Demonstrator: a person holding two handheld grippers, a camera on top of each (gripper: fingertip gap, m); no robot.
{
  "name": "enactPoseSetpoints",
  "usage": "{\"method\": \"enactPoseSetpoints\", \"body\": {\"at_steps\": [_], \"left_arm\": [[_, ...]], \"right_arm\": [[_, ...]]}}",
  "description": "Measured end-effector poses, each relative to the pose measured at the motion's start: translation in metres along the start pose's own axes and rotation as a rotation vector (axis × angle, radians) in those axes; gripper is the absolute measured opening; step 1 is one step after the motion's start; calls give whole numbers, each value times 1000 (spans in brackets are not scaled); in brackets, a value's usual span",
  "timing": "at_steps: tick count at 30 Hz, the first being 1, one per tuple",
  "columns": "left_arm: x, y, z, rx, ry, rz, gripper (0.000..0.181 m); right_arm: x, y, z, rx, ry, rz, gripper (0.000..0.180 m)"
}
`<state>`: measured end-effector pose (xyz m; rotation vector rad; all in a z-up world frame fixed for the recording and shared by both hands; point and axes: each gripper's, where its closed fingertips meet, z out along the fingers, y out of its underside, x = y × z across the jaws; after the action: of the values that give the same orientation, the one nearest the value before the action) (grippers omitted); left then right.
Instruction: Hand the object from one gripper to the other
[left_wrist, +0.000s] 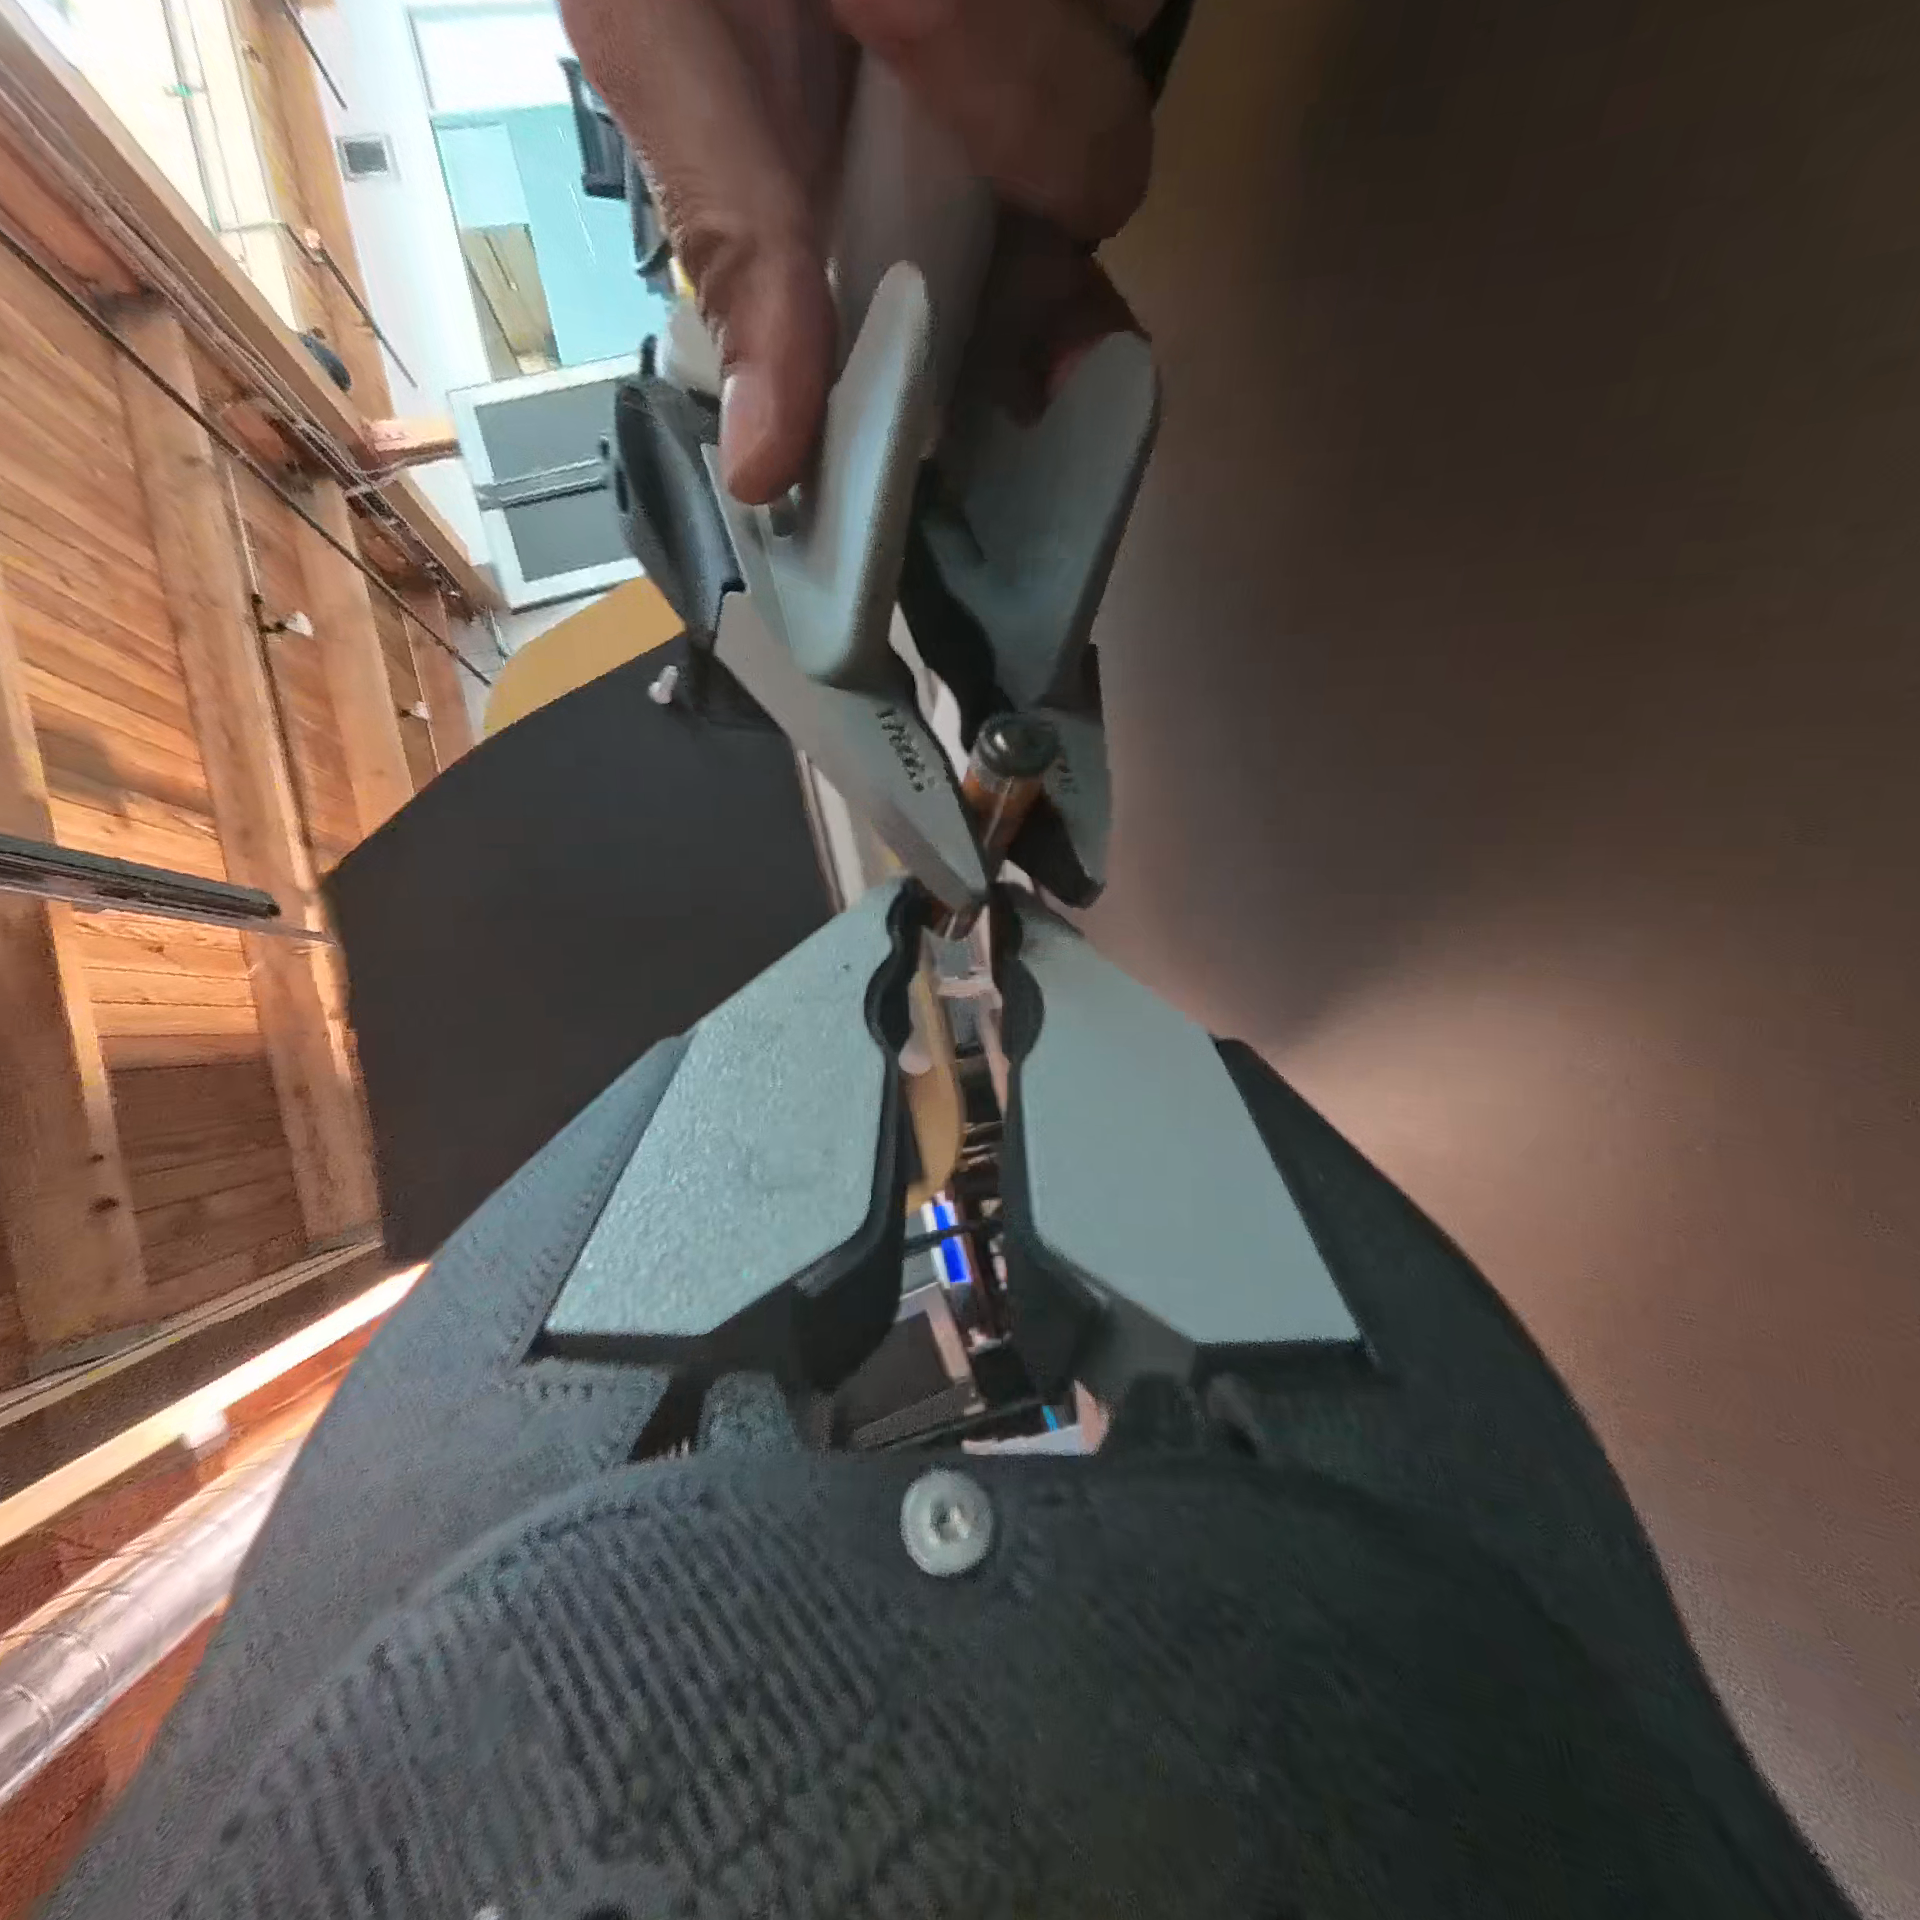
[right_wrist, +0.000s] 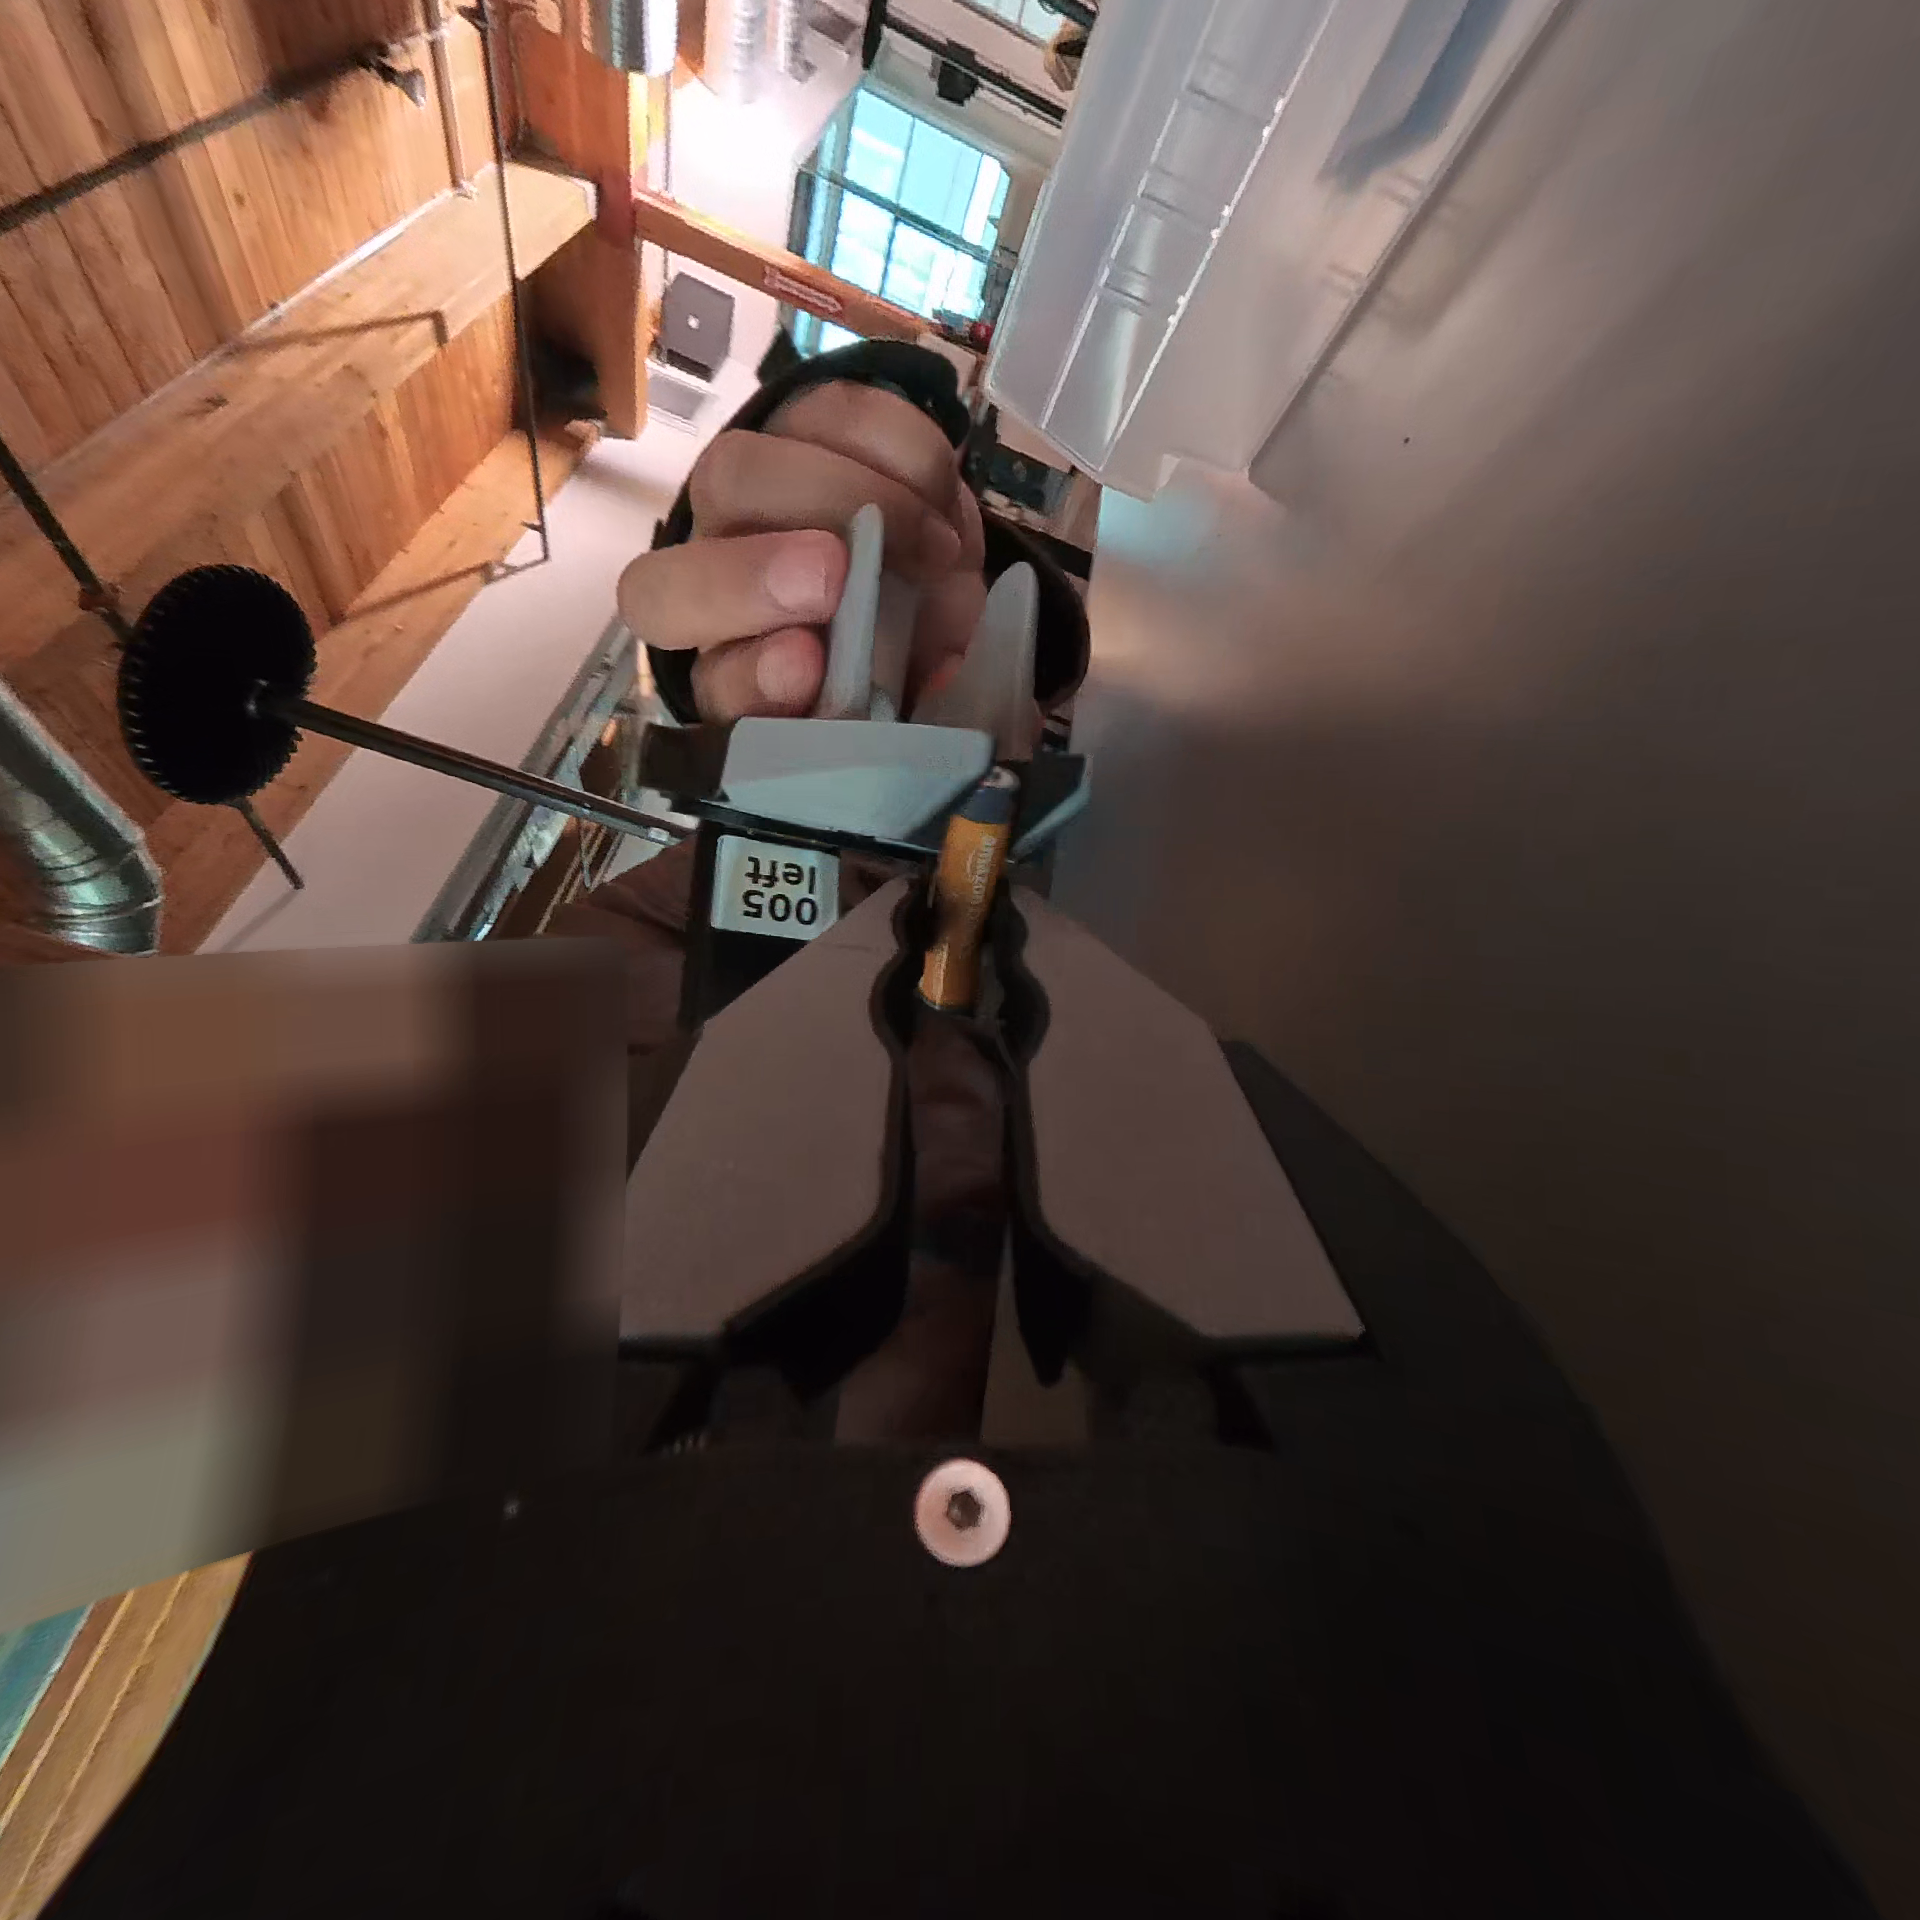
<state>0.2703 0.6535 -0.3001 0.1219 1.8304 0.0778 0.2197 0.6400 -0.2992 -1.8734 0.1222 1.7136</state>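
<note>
An orange and black battery (right_wrist: 961, 904) is held in the air between both grippers. My right gripper (right_wrist: 958, 935) is shut on its lower part, its wavy pads hugging both sides. My left gripper (right_wrist: 997, 821) meets it tip to tip from the far side and closes on the battery's upper end. In the left wrist view the battery (left_wrist: 1003, 795) lies between the right gripper's (left_wrist: 1023, 888) grey fingers. Its near end sits between my left gripper's (left_wrist: 956, 914) tips, which stand only a narrow gap apart.
A hand (left_wrist: 790, 260) grips the right gripper's handle, and another hand (right_wrist: 790, 582) grips the left one. A black toothed disc on a thin rod (right_wrist: 216, 686) sticks out to the left. A translucent plastic bin (right_wrist: 1164, 239) and a wooden wall (left_wrist: 156, 727) lie behind. Left tips to right tips: about 5 cm.
</note>
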Motion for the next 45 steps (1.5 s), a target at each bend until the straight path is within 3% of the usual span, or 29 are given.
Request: {"method": "enactPoseSetpoints", "body": {"at_steps": [4, 5, 8, 10, 13, 17, 20, 23, 26, 29, 34, 37, 41, 45], "left_arm": [[9, 5, 5, 45, 103, -334, 7], [9, 10, 6, 51, 131, -454, 7], [15, 11, 5, 114, 323, -890, 7], [14, 5, 2, 185, 462, -1169, 7], [4, -3, -3, 309, 619, -1475, 7], [-3, -13, -11, 432, 800, -1722, 7], [-4, -17, -11, 489, 854, -1800, 7], [-3, -25, -13, 549, 921, -1844, 7], [-5, -29, -12, 599, 942, -1870, 8], [-9, -21, -5, 623, 860, -1874, 12], [-9, 3, -3, 616, 712, -1813, 22], [0, 10, -5, 585, 672, -1771, 21], [9, 8, -6, 526, 687, -1718, 19], [14, -1, -5, 499, 722, -1718, 11]], "right_arm": [[7, -13, -17, 51, 111, -60, 28], [8, -25, -27, 113, 182, -118, 42], [-14, -52, -55, 252, 341, -420, 46], [-33, -59, -57, 296, 390, -614, 61], [-39, -49, -42, 205, 410, -723, 64], [-30, -46, -26, 156, 475, -817, 62], [-19, -41, -13, 109, 462, -783, 60], [-14, -42, -9, 120, 445, -761, 44], [-13, -41, -13, 121, 440, -736, 7], [-17, -53, -31, 198, 576, -795, 7], [-83, -64, -99, 386, 959, -927, 7], [-122, -49, -173, 416, 1296, -890, 7], [-154, -5, -298, 472, 1641, -656, 7], [-126, 69, -376, 406, 1746, -315, 7]]}}
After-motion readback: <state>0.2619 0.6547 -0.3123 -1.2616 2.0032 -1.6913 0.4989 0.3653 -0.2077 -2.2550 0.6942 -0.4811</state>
